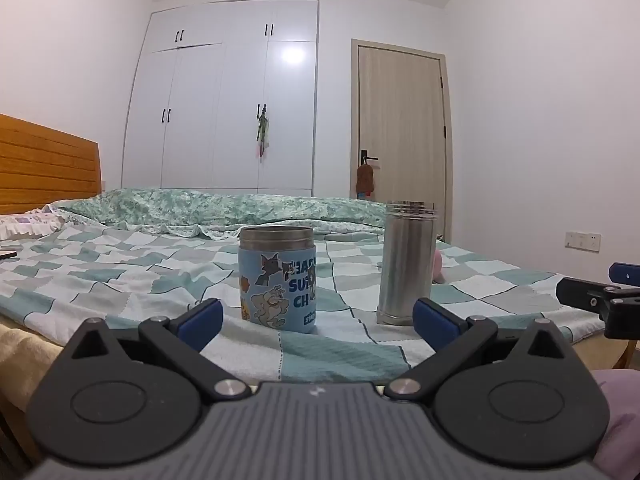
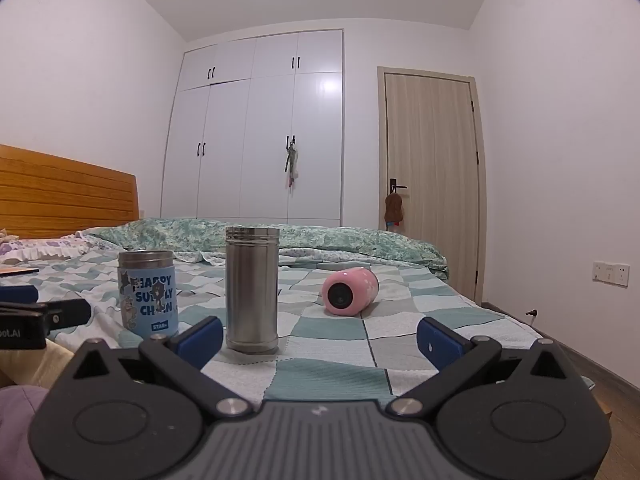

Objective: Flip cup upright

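A pink cup point(image 2: 350, 291) lies on its side on the checked bed cover, its round end facing the right wrist camera. In the left wrist view only a pink sliver point(image 1: 439, 267) shows behind the steel flask. A blue cartoon cup point(image 1: 277, 280) point(image 2: 148, 294) stands upright. A tall steel flask point(image 1: 407, 263) point(image 2: 252, 290) stands upright beside it. My left gripper point(image 1: 318, 322) is open and empty, just short of the blue cup. My right gripper point(image 2: 320, 338) is open and empty, well short of the pink cup.
The bed point(image 2: 328, 364) has a teal and white checked cover and a rumpled green quilt point(image 2: 248, 236) at the back. A wooden headboard point(image 2: 64, 200) is at the left. White wardrobes point(image 2: 256, 132) and a door point(image 2: 430, 176) stand behind. Bare floor point(image 2: 612, 396) lies right of the bed.
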`<state>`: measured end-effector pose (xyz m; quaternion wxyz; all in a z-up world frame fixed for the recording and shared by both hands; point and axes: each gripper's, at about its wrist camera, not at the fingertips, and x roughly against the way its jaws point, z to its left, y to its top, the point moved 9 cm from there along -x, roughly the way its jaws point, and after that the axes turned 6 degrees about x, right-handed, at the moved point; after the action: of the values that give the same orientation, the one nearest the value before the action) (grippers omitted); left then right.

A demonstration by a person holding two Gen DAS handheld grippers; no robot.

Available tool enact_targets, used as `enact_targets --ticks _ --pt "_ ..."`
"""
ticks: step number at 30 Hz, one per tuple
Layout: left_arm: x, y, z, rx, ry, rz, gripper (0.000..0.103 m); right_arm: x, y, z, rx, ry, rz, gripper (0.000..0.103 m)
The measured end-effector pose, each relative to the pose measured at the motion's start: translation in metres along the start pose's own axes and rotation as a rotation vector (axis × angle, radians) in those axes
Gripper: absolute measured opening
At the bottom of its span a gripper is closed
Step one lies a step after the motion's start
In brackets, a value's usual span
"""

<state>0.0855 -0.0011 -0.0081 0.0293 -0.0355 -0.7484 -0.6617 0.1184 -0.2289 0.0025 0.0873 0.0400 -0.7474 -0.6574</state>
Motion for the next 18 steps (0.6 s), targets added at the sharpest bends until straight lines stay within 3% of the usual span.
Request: enact_targets --ticks 18 --pt "-0.0053 -0.0007 0.0001 0.000 -0.001 0.004 0.103 -0.0001 0.0010 0.0004 -0.001 0.000 0.000 0.103"
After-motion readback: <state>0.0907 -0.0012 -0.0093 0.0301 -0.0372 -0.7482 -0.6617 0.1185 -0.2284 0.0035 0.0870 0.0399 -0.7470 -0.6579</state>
